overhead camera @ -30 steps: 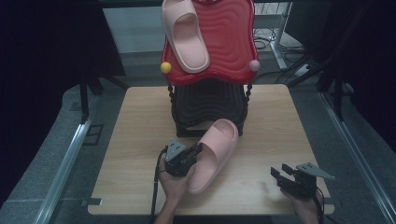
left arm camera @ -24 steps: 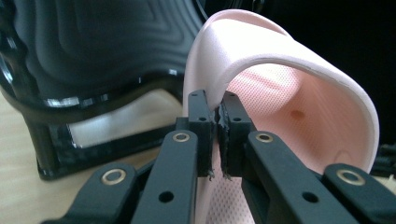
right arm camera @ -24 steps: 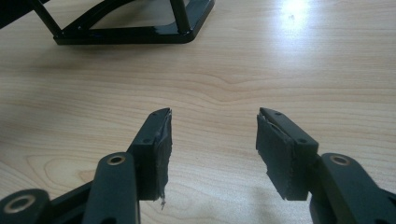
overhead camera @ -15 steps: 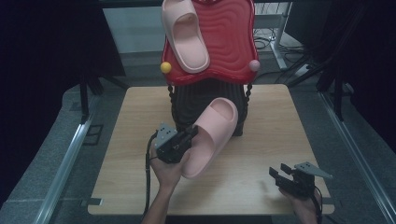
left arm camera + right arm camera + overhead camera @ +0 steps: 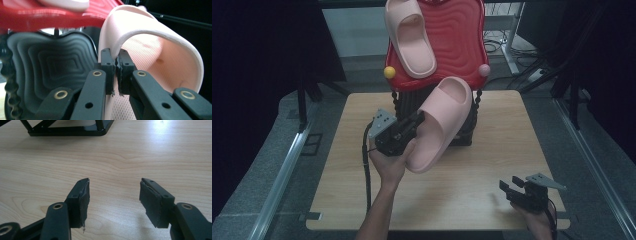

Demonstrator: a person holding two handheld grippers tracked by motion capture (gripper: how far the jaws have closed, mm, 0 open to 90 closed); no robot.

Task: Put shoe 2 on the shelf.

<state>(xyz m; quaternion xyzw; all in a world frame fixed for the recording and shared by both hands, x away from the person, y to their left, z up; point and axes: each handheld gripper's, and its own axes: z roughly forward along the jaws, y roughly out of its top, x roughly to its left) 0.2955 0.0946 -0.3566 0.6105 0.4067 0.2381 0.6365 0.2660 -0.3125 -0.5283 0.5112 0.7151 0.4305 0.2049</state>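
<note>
Two pink slippers: one slipper (image 5: pixel 409 37) already lying on red top shelf (image 5: pixel 462 45) of rack, left side. Second slipper (image 5: pixel 439 122) off bench (image 5: pixel 492 155), held tilted in front of rack, toe up near shelf's free right side. Left tool (image 5: pixel 414 122) clamped tight on its strap edge. Right tool (image 5: pixel 512 187) idle, jaws wide apart, holding nothing, low at bench's near right corner. Likely left: set second slipper beside first, let go.

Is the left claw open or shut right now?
Shut. In the left gripper view the left claw has its jaws pinched on the strap edge of the pink slipper, which the high view shows lifted off the table.
</note>
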